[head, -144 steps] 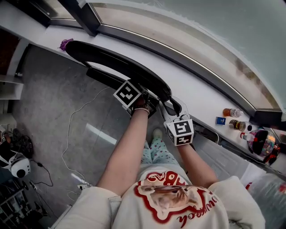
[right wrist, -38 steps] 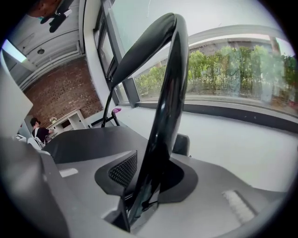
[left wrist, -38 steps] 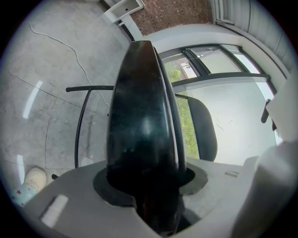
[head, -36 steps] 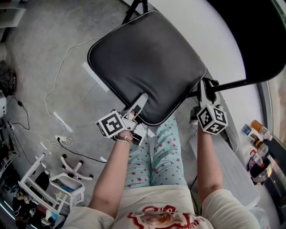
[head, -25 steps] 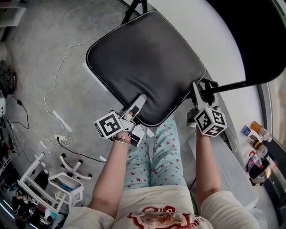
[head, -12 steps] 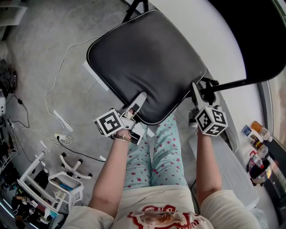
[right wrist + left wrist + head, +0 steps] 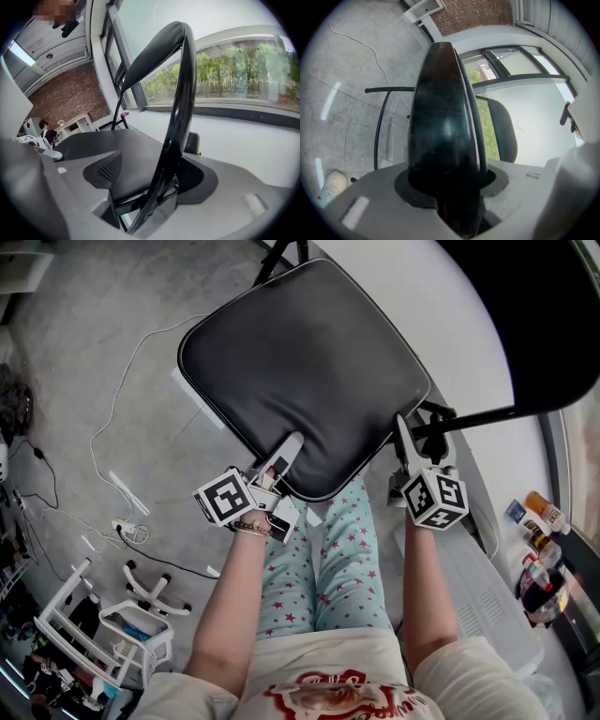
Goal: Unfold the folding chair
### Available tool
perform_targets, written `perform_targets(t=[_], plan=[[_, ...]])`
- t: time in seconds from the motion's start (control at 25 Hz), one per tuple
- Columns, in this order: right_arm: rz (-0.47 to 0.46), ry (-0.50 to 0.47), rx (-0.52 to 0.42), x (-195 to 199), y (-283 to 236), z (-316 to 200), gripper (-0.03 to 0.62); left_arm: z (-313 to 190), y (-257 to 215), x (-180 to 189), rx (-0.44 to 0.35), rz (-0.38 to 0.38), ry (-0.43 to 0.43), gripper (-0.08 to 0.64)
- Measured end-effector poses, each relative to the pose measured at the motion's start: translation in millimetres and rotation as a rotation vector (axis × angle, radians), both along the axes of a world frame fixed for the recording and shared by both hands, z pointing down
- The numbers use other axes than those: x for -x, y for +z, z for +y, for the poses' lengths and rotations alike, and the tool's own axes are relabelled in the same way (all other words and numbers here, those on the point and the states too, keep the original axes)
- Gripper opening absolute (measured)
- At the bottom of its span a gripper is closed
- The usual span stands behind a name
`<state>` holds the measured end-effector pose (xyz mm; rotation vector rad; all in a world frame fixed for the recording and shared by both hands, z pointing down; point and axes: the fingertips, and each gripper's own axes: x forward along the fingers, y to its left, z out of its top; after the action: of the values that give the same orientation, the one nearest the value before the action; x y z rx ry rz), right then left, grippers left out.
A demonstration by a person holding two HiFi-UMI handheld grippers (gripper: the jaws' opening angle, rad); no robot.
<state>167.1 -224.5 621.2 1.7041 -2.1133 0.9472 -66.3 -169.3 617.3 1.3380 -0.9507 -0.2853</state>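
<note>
Fingers (image 7: 281,457) of your left gripper (image 7: 292,444) clamp the seat (image 7: 300,352) edge; your right gripper (image 7: 409,432) has just been opening, jaws loose around the frame tube (image 7: 180,93).

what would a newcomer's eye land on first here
The big black seat, folded down flat, fills the upper middle of the head view. The left tool clamps its near edge; the right tool, jaws just opened, straddles the chair's frame tube at the seat's right.

Seat (image 7: 300,362) before legs (image 7: 323,559); cable (image 7: 117,395) on floor (image 7: 66,343), left
</note>
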Motion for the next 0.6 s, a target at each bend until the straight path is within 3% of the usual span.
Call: perform_targets(t=[0.12, 0.24, 0.32, 0.4, 0.56, 0.6], plan=[[-0.050, 0.054, -0.006, -7.8, -1.2, 5.4, 0.325, 1.8, -0.5, -2.9, 0.012, 0.046, -0.030, 0.218], [-0.069, 0.031, -0.028, -11.4, -3.7, 4.7, 0.276, 2.1, 2.6, -1.7, 0.029, 0.017, -0.014, 0.218], [-0.080, -0.009, -0.039, -3.4, -6.6, 5.1, 0.385, -0.8, -0.3, -1.8, -0.010, 0.009, -0.003, 0.218], [-0.065, 0.011, -0.045, -4.2, -6.1, 4.5, 0.399, -4.3, -3.4, -3.4, -0.051, 0.026, -0.001, 0.218], [0.026, 0.116, -0.063, -28.4, 0.2, 5.7, 0.171, 3.9, 4.0, -1.9, -0.021, 0.029, -0.006, 0.218], [0.046, 0.123, -0.069, -30.9, 1.0, 6.0, 0.155, 8.2, 8.0, 0.3, 0.004, 0.021, -0.012, 0.218]])
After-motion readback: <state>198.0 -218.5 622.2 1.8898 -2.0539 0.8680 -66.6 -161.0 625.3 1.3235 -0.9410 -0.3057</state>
